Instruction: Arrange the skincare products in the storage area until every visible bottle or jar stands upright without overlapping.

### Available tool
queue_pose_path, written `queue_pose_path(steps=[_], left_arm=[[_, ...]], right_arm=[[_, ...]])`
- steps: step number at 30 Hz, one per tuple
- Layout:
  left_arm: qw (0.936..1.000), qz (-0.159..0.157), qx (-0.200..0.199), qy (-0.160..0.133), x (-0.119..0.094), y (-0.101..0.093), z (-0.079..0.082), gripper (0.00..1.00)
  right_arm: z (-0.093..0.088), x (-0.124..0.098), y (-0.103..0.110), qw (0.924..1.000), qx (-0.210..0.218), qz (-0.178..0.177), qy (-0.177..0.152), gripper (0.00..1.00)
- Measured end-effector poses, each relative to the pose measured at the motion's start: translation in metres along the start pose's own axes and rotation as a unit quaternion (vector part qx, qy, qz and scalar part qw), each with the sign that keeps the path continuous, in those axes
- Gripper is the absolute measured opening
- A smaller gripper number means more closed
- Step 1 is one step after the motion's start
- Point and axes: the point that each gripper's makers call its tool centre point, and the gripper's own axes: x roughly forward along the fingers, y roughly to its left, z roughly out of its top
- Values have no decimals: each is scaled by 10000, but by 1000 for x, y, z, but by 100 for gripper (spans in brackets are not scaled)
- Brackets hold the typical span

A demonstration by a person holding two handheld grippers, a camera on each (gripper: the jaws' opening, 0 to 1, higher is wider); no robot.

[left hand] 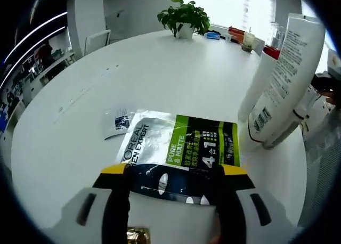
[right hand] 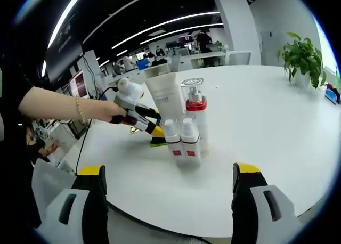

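Observation:
A silver, green and dark sachet pack point(left hand: 178, 145) lies flat on the white round table point(left hand: 133, 79). My left gripper point(left hand: 175, 170) is open, its yellow-tipped jaws straddling the pack's near dark end. To the right stand a tall white tube point(left hand: 287, 79) and a red-collared bottle point(left hand: 272, 52). In the right gripper view the tube point(right hand: 166, 97), the pump bottle point(right hand: 195, 108) and two small white bottles point(right hand: 182, 143) stand upright in a tight cluster. A person's hand holds the left gripper point(right hand: 158, 128) just left of them. My right gripper point(right hand: 169, 170) is open, short of the cluster, holding nothing.
A small flat sachet point(left hand: 118, 120) lies left of the pack. A potted plant point(left hand: 184, 17) point(right hand: 303, 55) and several small items point(left hand: 237, 33) sit at the table's far edge. A person's forearm point(right hand: 58, 103) reaches in from the left. The table edge point(right hand: 176, 228) runs close below my right jaws.

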Motion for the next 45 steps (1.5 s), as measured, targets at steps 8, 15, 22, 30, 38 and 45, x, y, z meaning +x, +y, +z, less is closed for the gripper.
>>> queue_pose_path(steps=[8,15,22,30,38,45], left_arm=[[10000,2,36,85,-18,-2,-20,62],[9991,-252,251,224,-34,-4,-43,61],[9969,-472,493,403,-50,-24,-65,61],[9939,-705,736,416,-68,-50,-87,61],[9934,-706,749,507,-82,-67,-102,61],[9931,-713,759,540,-91,-80,-115,61]], right_arm=[[1,0,1,10000,19,33,-18,98],[2,0,2,10000,-6,59,-49,98],[3,1,5,9999,-52,108,-71,98],[5,1,8,9997,-70,185,-129,98],[6,1,12,9994,-134,275,-140,97],[5,1,17,9990,-214,375,-125,97]])
